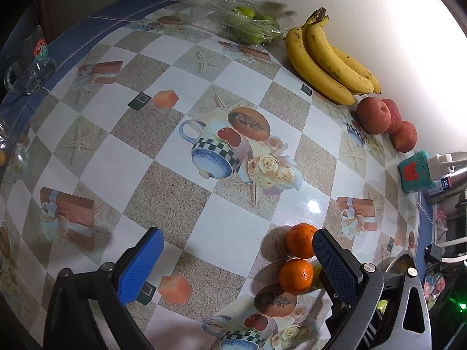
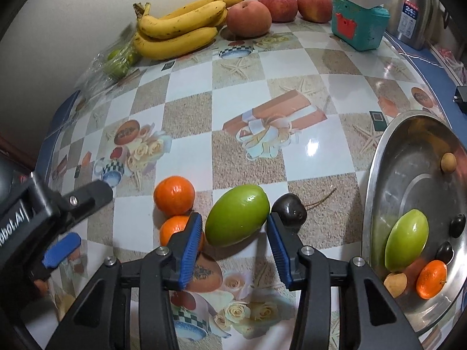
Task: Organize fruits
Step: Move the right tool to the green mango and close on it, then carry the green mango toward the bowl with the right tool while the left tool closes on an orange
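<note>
Table point(image 2: 242, 67) w/ the checkered printed cloth carries everything; steel bowl point(image 2: 376, 172) at its right edge is my landmark. Far from the bowl, by the back wall: banana bunch point(image 2: 178, 29), then 3 red apples point(image 2: 248, 19), and a clear pack of small green fruit point(image 2: 116, 61) at the far left. Inside the bowl: 1 green mango, 1 orange, 2 dark plums, 2 small tan fruits. Just left of the bowl lies the target, a green mango point(image 2: 237, 215), w/ a dark plum point(image 2: 289, 207) touching its bowl side and 2 oranges point(image 2: 174, 195) on its far side. Right gripper point(image 2: 235, 248) has its blue pads clamped on the mango's 2 flanks, so it's grasping the fruit, which looks not yet lifted. Left gripper point(image 1: 236, 259) hangs w/ jaws spread wide, nothing between, near the oranges. Risks, as I judge them: mango skin is smooth and rounded, grip sits low on it, so it could squirt out fwd on the lift; right finger is hard against the plum and could roll it off; dropping the mango into the bowl could bruise what's there.
</note>
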### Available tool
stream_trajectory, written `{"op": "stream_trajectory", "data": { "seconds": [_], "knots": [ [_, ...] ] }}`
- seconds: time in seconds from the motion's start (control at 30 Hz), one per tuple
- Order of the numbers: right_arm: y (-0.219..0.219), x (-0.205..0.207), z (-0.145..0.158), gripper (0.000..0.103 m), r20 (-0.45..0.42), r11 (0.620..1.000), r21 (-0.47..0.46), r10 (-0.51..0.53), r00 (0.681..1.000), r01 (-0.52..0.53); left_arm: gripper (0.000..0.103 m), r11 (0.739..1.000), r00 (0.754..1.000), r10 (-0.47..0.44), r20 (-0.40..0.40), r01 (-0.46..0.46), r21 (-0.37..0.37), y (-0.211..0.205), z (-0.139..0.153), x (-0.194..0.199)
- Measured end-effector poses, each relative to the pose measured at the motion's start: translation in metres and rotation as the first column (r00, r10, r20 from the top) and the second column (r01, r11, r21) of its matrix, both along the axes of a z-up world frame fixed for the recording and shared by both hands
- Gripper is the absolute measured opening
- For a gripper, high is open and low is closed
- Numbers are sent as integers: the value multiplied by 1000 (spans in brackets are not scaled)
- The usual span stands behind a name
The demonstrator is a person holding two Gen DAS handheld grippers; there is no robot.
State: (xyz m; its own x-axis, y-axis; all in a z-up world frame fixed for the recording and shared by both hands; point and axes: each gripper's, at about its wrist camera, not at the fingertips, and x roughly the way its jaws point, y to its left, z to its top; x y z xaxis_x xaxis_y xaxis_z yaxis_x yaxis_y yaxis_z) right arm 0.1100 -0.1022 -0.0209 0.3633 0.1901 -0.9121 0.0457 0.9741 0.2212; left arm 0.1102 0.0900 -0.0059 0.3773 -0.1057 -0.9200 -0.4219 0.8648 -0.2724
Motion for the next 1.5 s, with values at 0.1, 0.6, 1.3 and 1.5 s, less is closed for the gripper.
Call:
{"op": "stream_trajectory", "data": {
  "seconds": [0.1,0.6,1.3,1.5],
  "knots": [
    [1,2,1,47,-1,1000,-1,-17,1000,17,103,1000,1000,-1,-4,1,-5,0,-1,1],
    [9,10,0,41,22,997,-79,11,1000,-9,103,1000,1000,7,-8,-7,-17,2,0,-1],
    [-10,-14,37,37,90,999,-45,-4,996,8,103,993,999,-47,7,47,-109,-4,2,-5],
    [-32,-22,40,37,77,998,-23,-55,996,57,101,984,994,-108,15,109,-140,-20,0,-5]
  ]
}}
